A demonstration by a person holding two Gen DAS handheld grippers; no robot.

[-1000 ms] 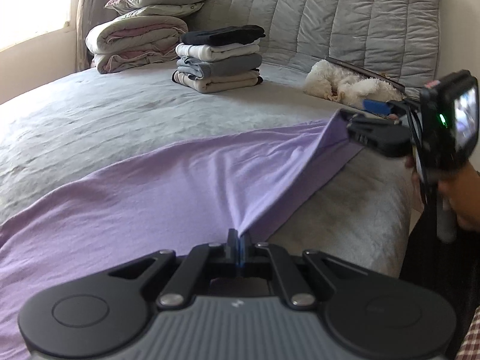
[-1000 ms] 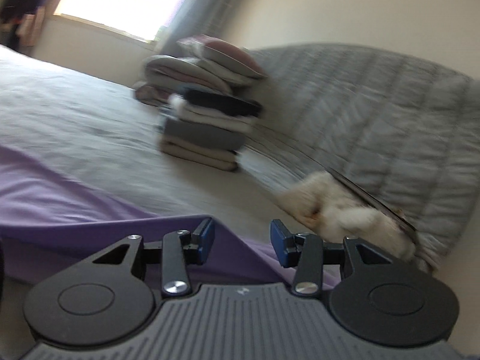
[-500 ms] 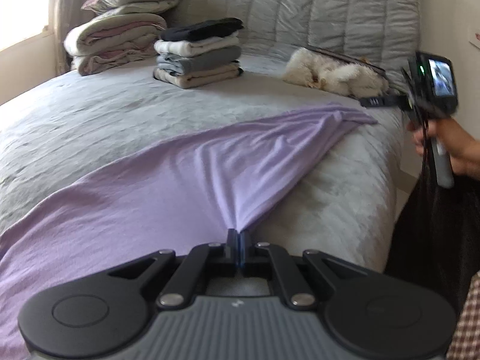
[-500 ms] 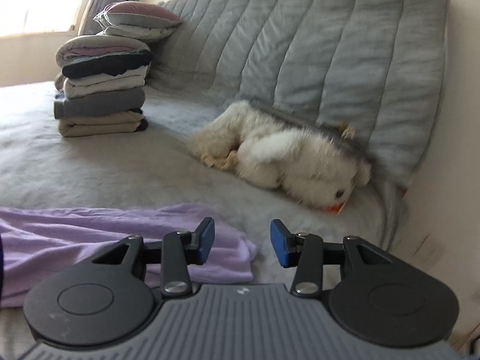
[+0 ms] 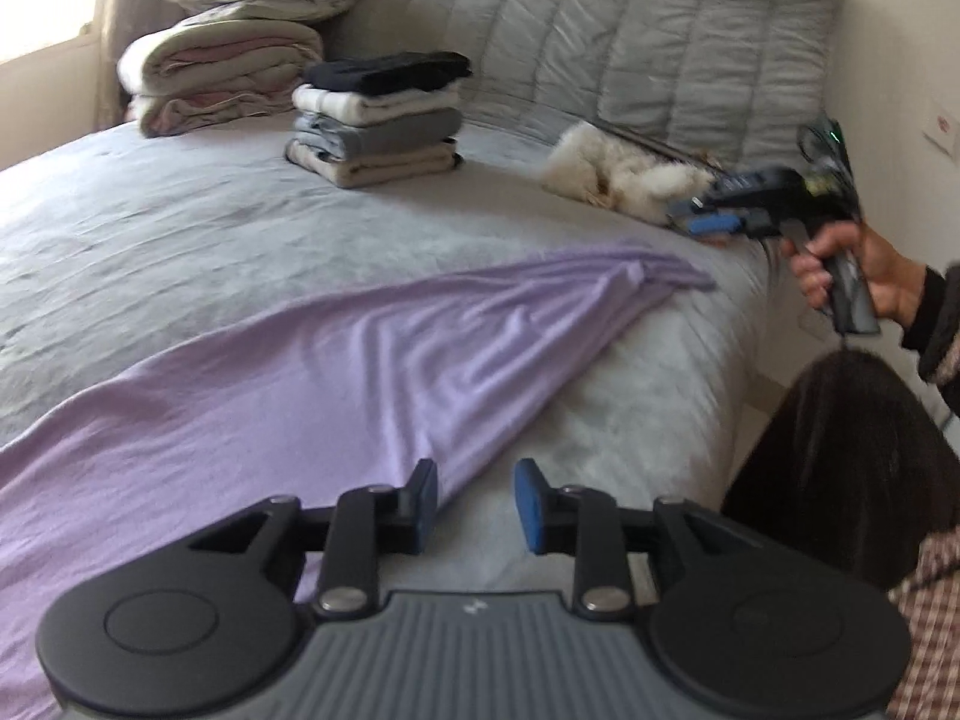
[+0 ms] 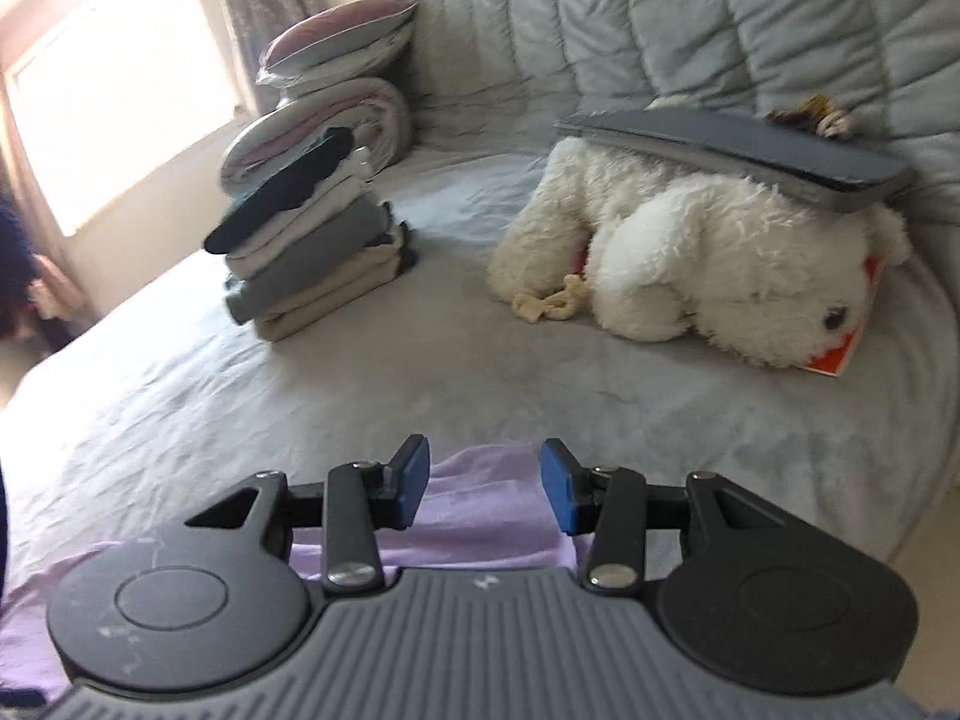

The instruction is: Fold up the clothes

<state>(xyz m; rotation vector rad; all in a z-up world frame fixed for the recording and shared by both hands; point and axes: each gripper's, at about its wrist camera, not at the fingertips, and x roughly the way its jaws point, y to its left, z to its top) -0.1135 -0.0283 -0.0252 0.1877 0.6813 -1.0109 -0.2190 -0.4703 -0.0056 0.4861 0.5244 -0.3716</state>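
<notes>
A lilac garment lies spread flat across the grey bed, running from the near left to a bunched corner at the right edge. My left gripper is open and empty, with the garment's near edge just by its left finger. My right gripper is open and empty, hovering over the garment's far corner. The right gripper also shows in the left wrist view, held in a hand above the bed's right side.
A stack of folded clothes sits at the back of the bed, with rolled quilts and pillows behind it. A white plush toy with a dark flat object on it lies by the grey headboard. The bed's edge drops off at right.
My left gripper has opened and let go of the lilac garment, which now lies slack on the bed. My right gripper stayed open and moved back over the garment's corner.
</notes>
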